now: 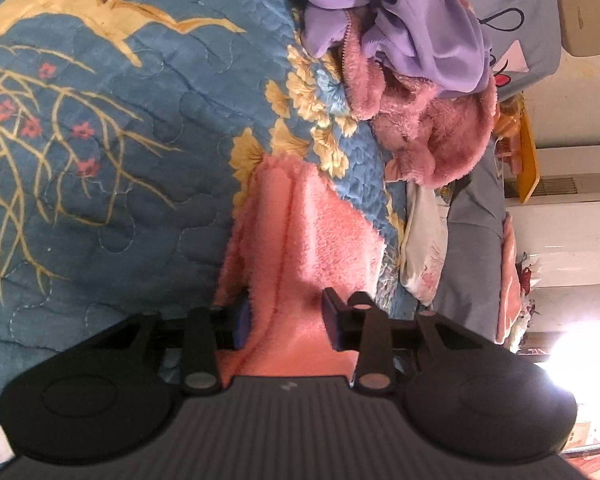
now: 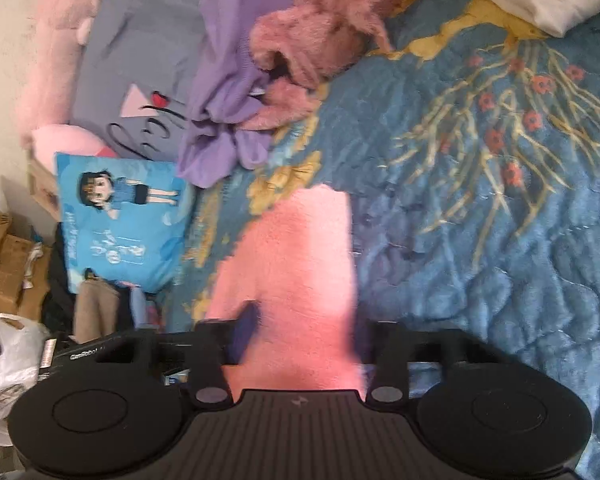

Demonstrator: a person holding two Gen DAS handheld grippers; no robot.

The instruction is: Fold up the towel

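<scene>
The pink fluffy towel (image 1: 320, 232) runs from between my left gripper's (image 1: 286, 320) fingers out over the blue quilt, with a crease along its length. The left gripper's blue pads press into the towel from both sides, so it is shut on it. In the right wrist view the same pink towel (image 2: 300, 248) fills the space between the fingers of my right gripper (image 2: 304, 332), which is shut on it. Its left pad (image 2: 250, 320) shows and the right pad is hidden behind the cloth. The towel's far edge hangs over the quilt.
A blue quilt (image 1: 120, 200) with gold branches and red flowers covers the bed (image 2: 480, 240). A heap of purple cloth (image 1: 420, 20) and pink furry clothing (image 1: 440, 140) lies at its far side. A blue cartoon cushion (image 2: 124, 220), cardboard boxes (image 2: 4, 264) and a plastic bag (image 2: 12, 352) sit beside the bed.
</scene>
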